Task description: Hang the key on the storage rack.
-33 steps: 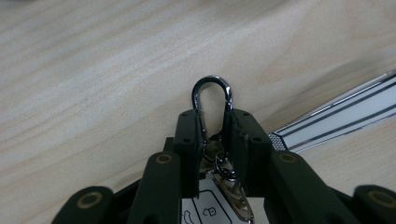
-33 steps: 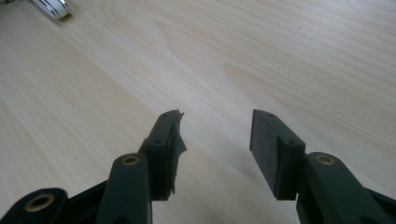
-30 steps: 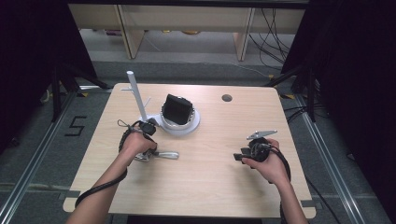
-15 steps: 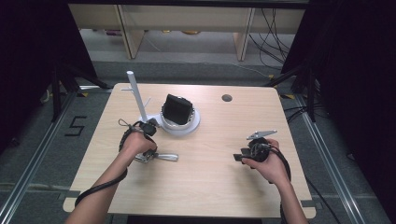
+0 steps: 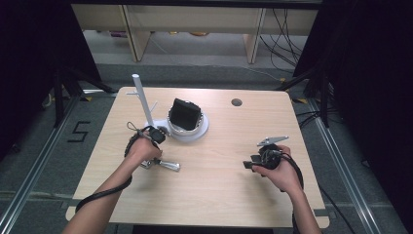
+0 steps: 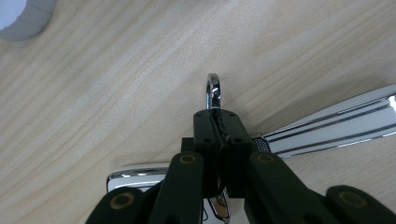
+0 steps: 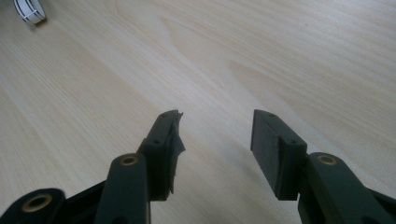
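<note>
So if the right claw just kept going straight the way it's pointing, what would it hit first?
Nothing close: the open right claw faces bare wooden table. Far ahead and off to one side sits a small white object, probably outside its line, though depth is hard to judge.

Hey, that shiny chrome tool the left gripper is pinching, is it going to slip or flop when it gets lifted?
Probably stiff: the chrome tool looks like solid polished metal. It may well slip, since the left gripper clamps only a thin, glossy loop. Likely heavy for its size, so it could swing below the gripper.

Light wood table (image 5: 214, 185): white stand base (image 5: 192, 134), chrome utensil (image 5: 165, 165), dark grommet hole (image 5: 236, 102).
</note>
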`<control>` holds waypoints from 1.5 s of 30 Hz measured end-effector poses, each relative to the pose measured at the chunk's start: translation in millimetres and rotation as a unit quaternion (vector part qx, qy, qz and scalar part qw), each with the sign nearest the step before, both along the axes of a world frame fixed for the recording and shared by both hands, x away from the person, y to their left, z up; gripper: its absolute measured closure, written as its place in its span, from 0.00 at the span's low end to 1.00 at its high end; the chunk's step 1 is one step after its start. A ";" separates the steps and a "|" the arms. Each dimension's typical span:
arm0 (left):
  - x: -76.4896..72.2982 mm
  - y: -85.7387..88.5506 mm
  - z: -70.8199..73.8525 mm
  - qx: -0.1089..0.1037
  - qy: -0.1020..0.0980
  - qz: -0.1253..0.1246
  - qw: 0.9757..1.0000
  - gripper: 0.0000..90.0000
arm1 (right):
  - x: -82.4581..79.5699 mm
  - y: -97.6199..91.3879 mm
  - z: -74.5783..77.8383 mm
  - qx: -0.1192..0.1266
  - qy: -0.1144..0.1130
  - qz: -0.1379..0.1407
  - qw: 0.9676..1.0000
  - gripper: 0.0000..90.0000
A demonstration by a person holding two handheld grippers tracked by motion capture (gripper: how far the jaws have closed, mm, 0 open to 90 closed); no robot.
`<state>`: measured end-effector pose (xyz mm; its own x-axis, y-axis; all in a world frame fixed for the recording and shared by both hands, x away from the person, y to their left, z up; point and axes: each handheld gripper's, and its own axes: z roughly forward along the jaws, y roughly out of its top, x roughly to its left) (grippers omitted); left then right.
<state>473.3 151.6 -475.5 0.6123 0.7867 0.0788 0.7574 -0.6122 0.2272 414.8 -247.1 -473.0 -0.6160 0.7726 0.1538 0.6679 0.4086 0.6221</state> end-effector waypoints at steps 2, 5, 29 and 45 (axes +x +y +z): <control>-1.0 1.6 -1.2 -0.005 -0.007 0.000 1.000 0.96 | 0.7 0.0 -0.8 0.002 0.003 0.002 1.000 0.59; -3.5 4.9 -1.4 -0.022 -0.008 0.016 1.000 0.96 | 0.3 1.3 -1.4 -0.001 0.004 0.001 1.000 0.59; -31.9 46.9 19.8 -0.124 -0.139 0.042 0.982 0.96 | 0.6 1.9 -4.6 0.005 -0.009 0.006 1.000 0.58; -47.7 71.9 36.5 -0.179 -0.261 0.070 0.946 0.96 | -0.1 1.5 -4.3 0.002 -0.014 0.003 1.000 0.58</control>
<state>425.6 223.5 -439.0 0.4508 0.8909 0.0550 0.5535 -0.3273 0.7658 414.6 -245.6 -477.3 -0.6240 0.7688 0.1396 0.6486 0.4100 0.6413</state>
